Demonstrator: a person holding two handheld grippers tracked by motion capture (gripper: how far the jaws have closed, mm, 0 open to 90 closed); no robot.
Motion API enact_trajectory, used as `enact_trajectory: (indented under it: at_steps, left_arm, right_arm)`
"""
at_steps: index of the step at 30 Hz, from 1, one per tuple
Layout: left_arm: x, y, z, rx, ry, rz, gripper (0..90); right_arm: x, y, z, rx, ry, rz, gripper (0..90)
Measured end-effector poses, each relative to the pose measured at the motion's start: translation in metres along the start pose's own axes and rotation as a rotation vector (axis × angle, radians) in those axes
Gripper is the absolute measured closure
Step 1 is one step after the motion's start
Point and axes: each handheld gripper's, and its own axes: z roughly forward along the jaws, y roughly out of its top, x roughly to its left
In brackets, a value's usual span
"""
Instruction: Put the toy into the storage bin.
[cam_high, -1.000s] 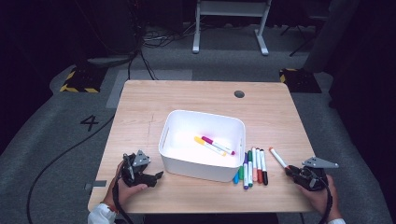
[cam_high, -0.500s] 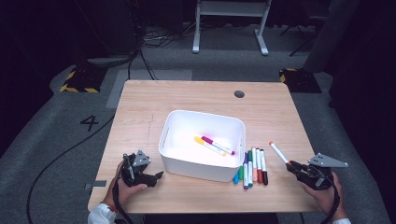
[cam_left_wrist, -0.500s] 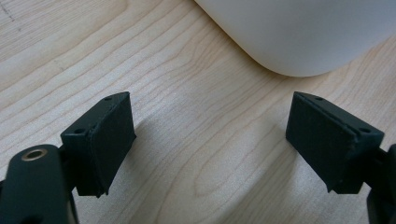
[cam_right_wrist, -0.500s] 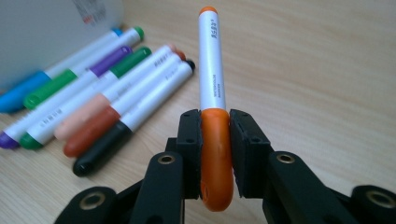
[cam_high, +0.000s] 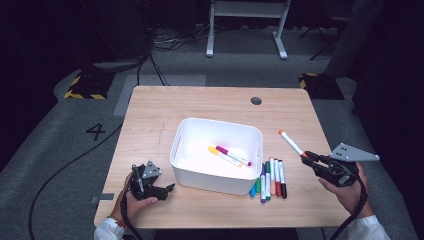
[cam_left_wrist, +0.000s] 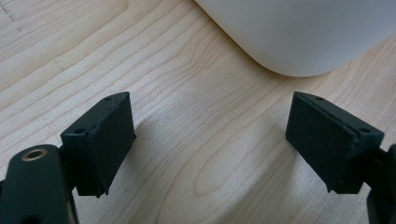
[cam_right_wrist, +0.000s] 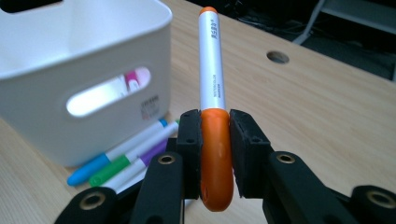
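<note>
My right gripper (cam_high: 306, 156) (cam_right_wrist: 215, 140) is shut on an orange-capped white marker (cam_high: 291, 142) (cam_right_wrist: 212, 88), gripping its orange cap and holding it in the air to the right of the white bin (cam_high: 218, 155). The marker points up and away. Two markers, yellow and pink (cam_high: 229, 155), lie inside the bin. Several markers (cam_high: 270, 178) lie in a row on the table by the bin's right front corner. My left gripper (cam_high: 167, 189) (cam_left_wrist: 210, 140) rests open on the table left of the bin, nothing between its pads.
The wooden table (cam_high: 215, 105) has a round cable hole (cam_high: 256, 100) at the back. The bin's near corner (cam_left_wrist: 299, 32) is just ahead of the left gripper. A handle slot (cam_right_wrist: 109, 95) opens in the bin's side wall.
My right gripper has lifted the orange-capped marker off the table, rising and shifting slightly right. The left gripper has stayed put.
</note>
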Motion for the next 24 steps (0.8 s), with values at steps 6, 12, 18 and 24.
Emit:
enact_trajectory:
  at_steps: [6, 12, 18, 24]
  left_arm:
    - [0.000, 0.000, 0.000, 0.000, -0.002, 0.001, 15.5]
    - [0.000, 0.000, 0.000, 0.000, -0.002, 0.001, 15.5]
    - [0.000, 0.000, 0.000, 0.000, -0.002, 0.001, 15.5]
    - [0.000, 0.000, 0.000, 0.000, -0.002, 0.001, 15.5]
  right_arm:
    - [0.010, 0.031, 0.008, -0.030, 0.051, -0.047, 75.3]
    - [0.022, 0.053, 0.022, -0.021, 0.096, -0.098, 75.3]
    - [0.037, 0.071, 0.037, -0.018, 0.139, -0.137, 75.3]
    - [0.055, 0.089, 0.061, 0.001, 0.187, -0.180, 75.3]
